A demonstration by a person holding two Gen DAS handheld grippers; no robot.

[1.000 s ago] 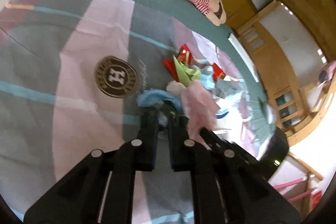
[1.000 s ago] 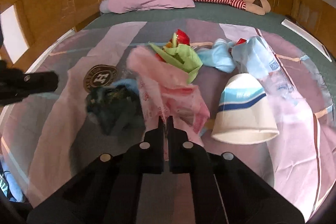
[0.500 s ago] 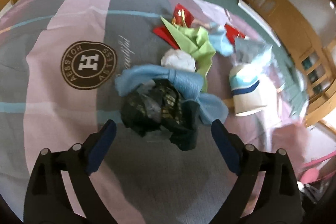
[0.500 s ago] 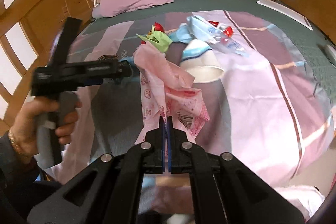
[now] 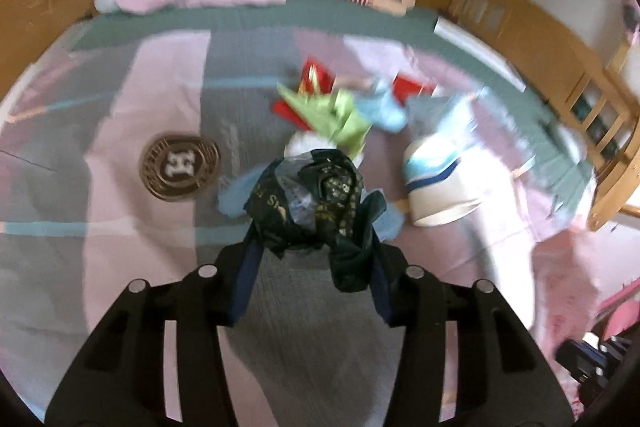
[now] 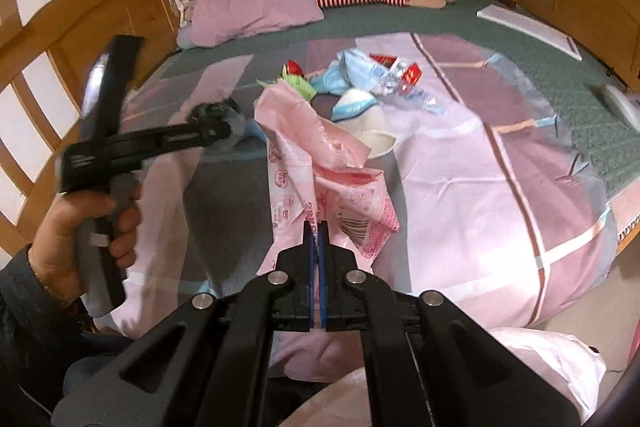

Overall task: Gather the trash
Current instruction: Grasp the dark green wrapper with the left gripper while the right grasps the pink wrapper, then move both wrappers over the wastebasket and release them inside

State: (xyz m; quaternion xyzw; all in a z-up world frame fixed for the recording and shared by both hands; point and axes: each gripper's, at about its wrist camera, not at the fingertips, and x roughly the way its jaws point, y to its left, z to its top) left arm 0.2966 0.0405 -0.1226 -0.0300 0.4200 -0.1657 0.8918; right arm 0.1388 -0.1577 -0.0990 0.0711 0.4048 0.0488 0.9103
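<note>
Two grippers hold trash: the left gripper (image 5: 312, 259) pinches a crumpled dark green bag (image 5: 316, 203), shapeless; the right gripper (image 6: 318, 247), clamped, holds a pink wrapper (image 6: 316, 163) standing upright.

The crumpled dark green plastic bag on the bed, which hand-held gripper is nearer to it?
Left. The left hand-held gripper has the crumpled dark green plastic bag between its fingers; the right hand-held gripper is apart, clamped on a pink plastic bag.

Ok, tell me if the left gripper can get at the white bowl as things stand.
Probably not yet. The left gripper is shut on the dark wrapper, so it has no free grip. The white bowl lies upside down just to its right, nothing between them.
</note>
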